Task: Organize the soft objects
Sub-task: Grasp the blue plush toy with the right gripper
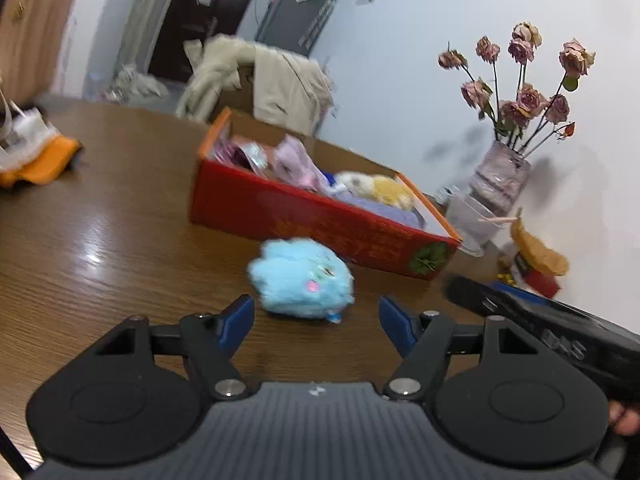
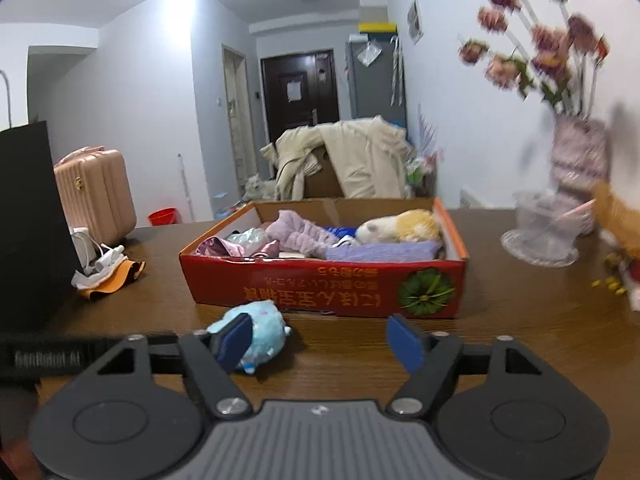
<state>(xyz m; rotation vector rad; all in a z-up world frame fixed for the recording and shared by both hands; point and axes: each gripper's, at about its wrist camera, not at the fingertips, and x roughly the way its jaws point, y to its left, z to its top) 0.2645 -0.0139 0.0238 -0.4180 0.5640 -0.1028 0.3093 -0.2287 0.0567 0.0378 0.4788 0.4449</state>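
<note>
Blue plush toy sits loose on the wooden worktop, centre of the left view, just in front of the red box w/ the other soft stuff in it. Your left gripper has jaws spread wide, nothing held, lined up on the toy. Right gripper is also wide open & empty; toy is lower left there.

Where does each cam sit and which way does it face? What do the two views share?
Left wrist: on the left gripper, low over the table, facing the blue plush and red box; open fingers, the right gripper's body and a bit of hand show.
Right wrist: on the right gripper, facing the red box square-on, plush partly behind its left finger; open fingers show.
Shared: plush, box, flower vase.
</note>
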